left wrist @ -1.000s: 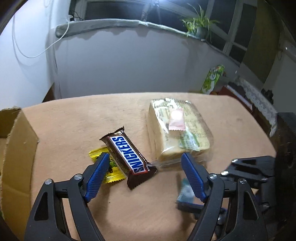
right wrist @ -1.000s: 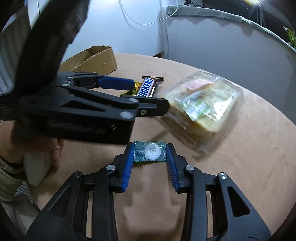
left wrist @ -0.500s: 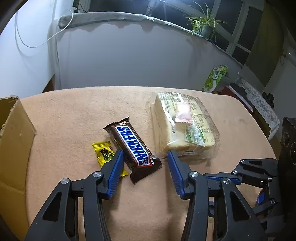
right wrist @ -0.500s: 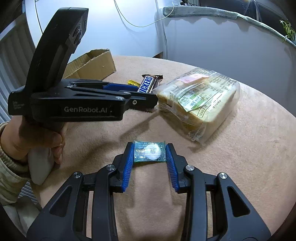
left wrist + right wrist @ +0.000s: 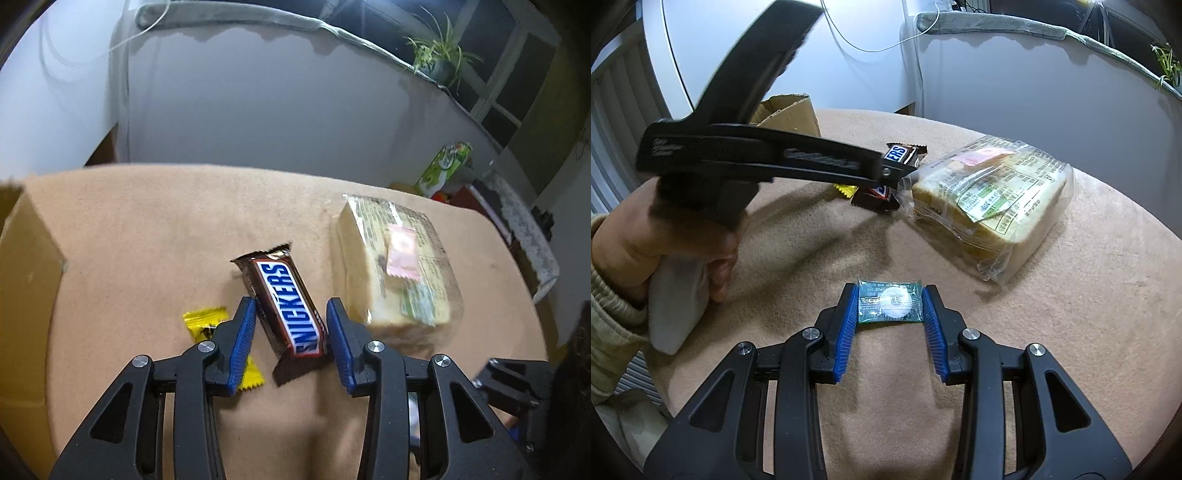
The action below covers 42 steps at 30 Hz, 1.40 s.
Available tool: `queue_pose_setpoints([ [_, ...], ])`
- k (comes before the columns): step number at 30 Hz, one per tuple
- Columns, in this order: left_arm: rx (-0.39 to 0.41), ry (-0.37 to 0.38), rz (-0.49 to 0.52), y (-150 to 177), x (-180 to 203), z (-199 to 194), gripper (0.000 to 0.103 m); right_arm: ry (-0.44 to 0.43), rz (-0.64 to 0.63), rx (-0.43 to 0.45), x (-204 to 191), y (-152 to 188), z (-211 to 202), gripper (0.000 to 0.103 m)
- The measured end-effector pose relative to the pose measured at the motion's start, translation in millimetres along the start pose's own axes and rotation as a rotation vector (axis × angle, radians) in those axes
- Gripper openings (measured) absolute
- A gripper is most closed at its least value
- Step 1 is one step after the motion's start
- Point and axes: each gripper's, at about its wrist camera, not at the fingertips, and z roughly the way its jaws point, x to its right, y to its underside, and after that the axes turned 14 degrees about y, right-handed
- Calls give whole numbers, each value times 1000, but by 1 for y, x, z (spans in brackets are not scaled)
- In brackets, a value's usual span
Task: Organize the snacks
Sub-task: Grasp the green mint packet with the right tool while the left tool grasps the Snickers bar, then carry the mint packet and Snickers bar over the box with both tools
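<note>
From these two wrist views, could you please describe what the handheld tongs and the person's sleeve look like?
Both the left tongs and right tongs are black plastic frames with triangular cut-outs, silver pivot screws and ribbed blue pads. The left one has a blurred white marking on its side and a pale handle. The sleeve is beige ribbed knit.

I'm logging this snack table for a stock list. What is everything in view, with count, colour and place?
Brown Snickers bar: one, between the closing left claw's fingers.
Small yellow candy wrapper: one, left of the bar, partly under a finger.
Clear bag of pale sliced bread: one, right of the bar.
Small green sweet packet: one, in the right claw.
Brown cardboard box: one, table's left edge.
Tan table: one.
Green pot plant: one, sill.
Left claw: black, blue pads.
Right claw: same.
</note>
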Motion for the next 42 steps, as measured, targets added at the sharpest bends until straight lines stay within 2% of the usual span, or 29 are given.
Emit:
queue_pose_setpoints([
  [4,-33,-59,57,-5,8,7,31,-1,2,2,0,1,-1,37],
  [5,-30,-57,69,-3,9,7,27,-2,3,2,0,1,-1,37],
  [13,49,-6,96,17,15,-16,27,16,34,41,9,2,-11,37],
  [24,230,79,120,43,33,-91,27,54,139,136,20,18,-52,37],
  [32,333,46,134,71,39,-155,27,86,169,196,9,23,-79,37],
  [42,432,1,121,91,24,-206,27,101,130,229,-17,3,-91,37],
])
